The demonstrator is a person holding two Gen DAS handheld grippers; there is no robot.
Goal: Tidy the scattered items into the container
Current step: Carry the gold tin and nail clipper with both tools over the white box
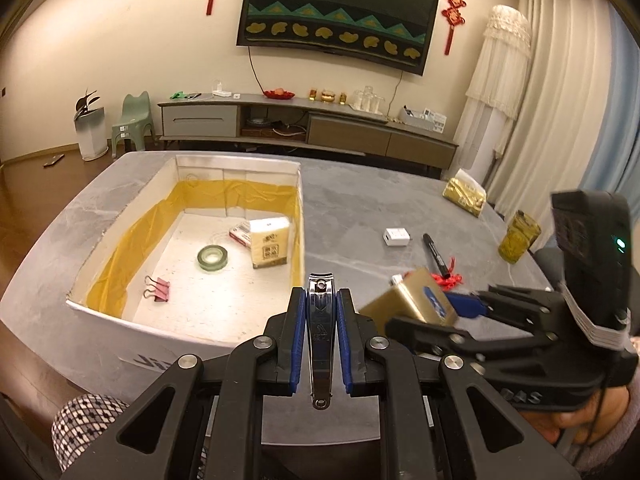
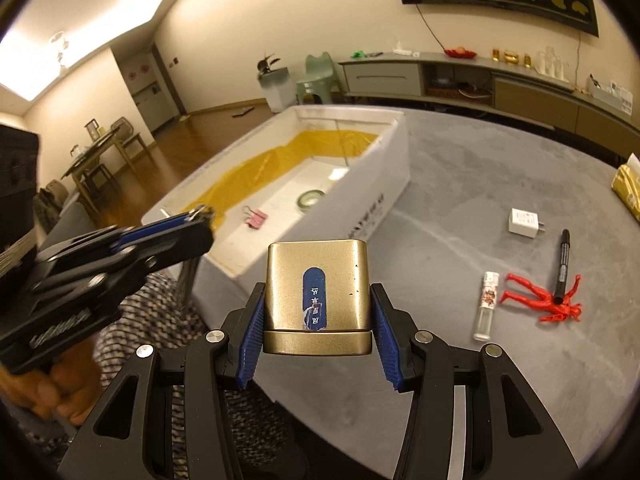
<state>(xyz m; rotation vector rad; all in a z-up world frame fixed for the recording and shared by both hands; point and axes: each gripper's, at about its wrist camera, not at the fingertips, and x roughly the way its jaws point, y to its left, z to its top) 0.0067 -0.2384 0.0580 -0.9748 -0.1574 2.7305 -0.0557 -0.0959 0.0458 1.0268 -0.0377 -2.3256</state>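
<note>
The nail clipper (image 1: 320, 332) is polished, mirror-bright metal. The gold tin (image 2: 317, 294) has a satin metallic sheen with a scuffed blue label. The tabletop (image 2: 460, 184) looks like matt grey stone, veined. The white box (image 2: 360, 200) is dull foam-like board, lined with glossy yellow film (image 1: 132, 240).

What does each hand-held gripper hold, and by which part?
Left: nail clipper, by its long side edges. Right: gold tin, by its two sides near the lid.
</note>
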